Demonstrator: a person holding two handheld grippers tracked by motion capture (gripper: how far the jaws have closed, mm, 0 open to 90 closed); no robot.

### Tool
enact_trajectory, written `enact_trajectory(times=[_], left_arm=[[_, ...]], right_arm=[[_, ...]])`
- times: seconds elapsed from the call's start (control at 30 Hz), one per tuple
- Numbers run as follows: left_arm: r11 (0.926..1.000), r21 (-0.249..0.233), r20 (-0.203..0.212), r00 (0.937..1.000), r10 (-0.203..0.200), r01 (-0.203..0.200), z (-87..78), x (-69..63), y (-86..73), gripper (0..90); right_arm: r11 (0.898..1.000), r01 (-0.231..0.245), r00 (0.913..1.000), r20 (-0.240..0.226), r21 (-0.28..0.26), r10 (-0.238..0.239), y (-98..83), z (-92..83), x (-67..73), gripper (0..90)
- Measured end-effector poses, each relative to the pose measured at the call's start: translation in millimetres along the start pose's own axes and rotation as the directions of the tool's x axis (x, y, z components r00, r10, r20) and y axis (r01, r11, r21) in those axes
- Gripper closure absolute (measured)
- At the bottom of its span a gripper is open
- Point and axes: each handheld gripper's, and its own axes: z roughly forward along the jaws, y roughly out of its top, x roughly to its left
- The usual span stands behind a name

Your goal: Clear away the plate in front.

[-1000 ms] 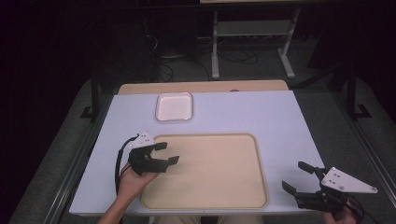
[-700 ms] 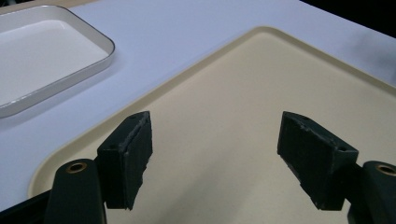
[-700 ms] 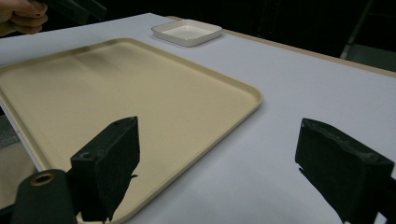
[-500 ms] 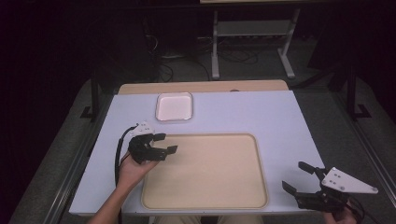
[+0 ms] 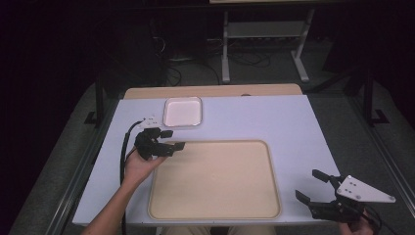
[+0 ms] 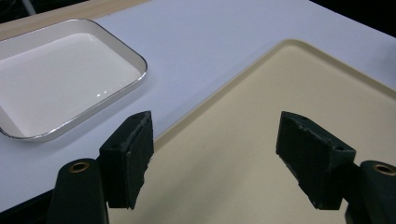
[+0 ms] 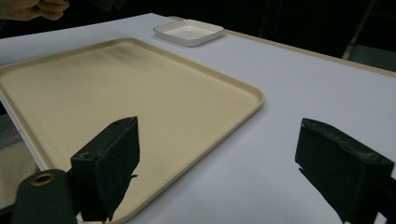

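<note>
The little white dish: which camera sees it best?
The left gripper view: the white dish is close, its silvery rim and empty inside clear, though cut off at the left edge. The high view shows it whole but small; the right gripper view shows it far off.

Left gripper (image 5: 169, 139) held forward by the left hand (image 5: 141, 164), jaws spread wide and empty, left forearm stretched in from below, right gripper (image 5: 313, 185) held low, jaws likewise parted
</note>
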Motion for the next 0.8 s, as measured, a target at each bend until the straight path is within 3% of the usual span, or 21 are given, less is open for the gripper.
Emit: enact_trajectory(times=[0.23,0.47,0.8], left_arm=[[0.9999,0.010,-0.033,0.9995,-0.003,0.004,2.3,14.2,14.7,26.8],[0.9993,0.007,-0.065,0.9972,-0.037,0.038,3.3,31.6,20.0,26.8],[0.9958,0.009,-0.124,0.9883,-0.089,0.091,9.2,62.0,30.3,28.7]], right_arm=[[1.000,-0.001,1.0000,-0.001,-0.002,0.001,-0.1,-0.5,0.0,12.9],[1.000,-0.003,1.0000,-0.004,-0.002,0.003,-0.4,-0.6,-0.5,12.9],[1.000,-0.006,1.0000,-0.004,0.000,0.006,-0.7,0.0,-1.1,12.9]])
